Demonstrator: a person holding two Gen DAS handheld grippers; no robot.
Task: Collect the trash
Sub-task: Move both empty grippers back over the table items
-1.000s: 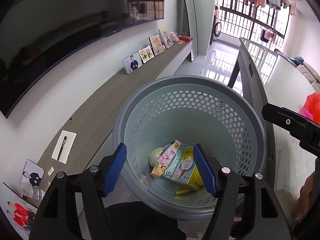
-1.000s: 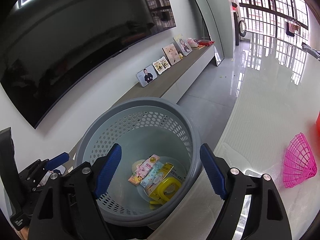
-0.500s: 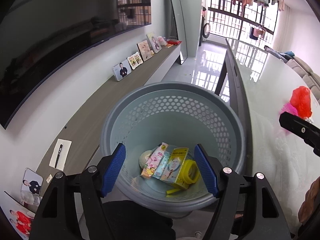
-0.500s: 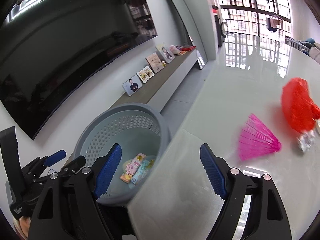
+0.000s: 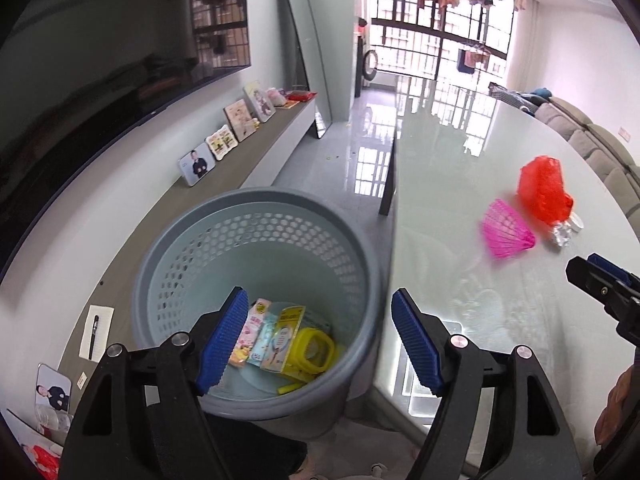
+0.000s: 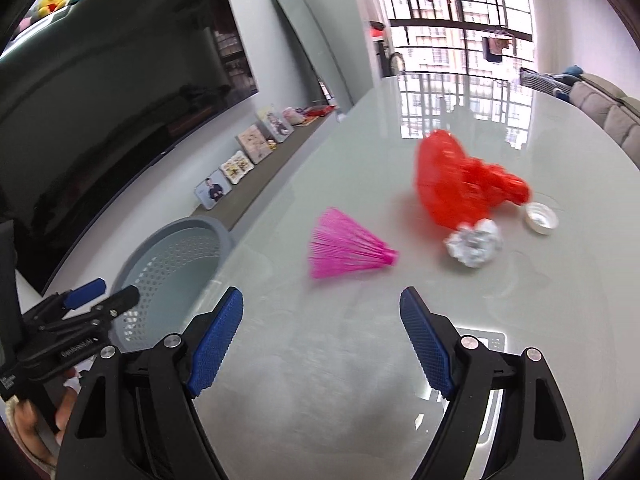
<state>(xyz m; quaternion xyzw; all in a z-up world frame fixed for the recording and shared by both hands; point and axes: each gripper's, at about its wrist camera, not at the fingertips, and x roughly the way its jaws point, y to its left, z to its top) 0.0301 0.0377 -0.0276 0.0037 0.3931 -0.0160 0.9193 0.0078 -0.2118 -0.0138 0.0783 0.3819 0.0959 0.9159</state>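
Note:
A grey perforated waste basket [image 5: 256,216] stands beside the glossy table [image 5: 460,184]; inside lie several cartons and a yellow ring [image 5: 314,350]. On the table lie a pink mesh cone [image 6: 344,250], a red plastic bag [image 6: 460,180], a ball of foil [image 6: 474,244] and a small white lid [image 6: 541,218]. My left gripper [image 5: 318,332] hangs over the basket's near rim, its jaws opening with nothing between them. My right gripper [image 6: 320,330] is open and empty above the table, short of the pink cone. The basket [image 6: 176,248] sits at its left.
A long low shelf [image 5: 240,168] with picture frames runs along the left wall under a dark television [image 6: 100,92]. A mirror [image 5: 306,52] leans at its far end. A sofa [image 5: 592,140] lies beyond the table's right side. A notepad with a pen [image 5: 96,330] rests on the shelf.
Both grippers have swung right, away from the basket and towards the table. The right view now holds the pink cone, red bag and foil. The left jaws stand slightly wider.

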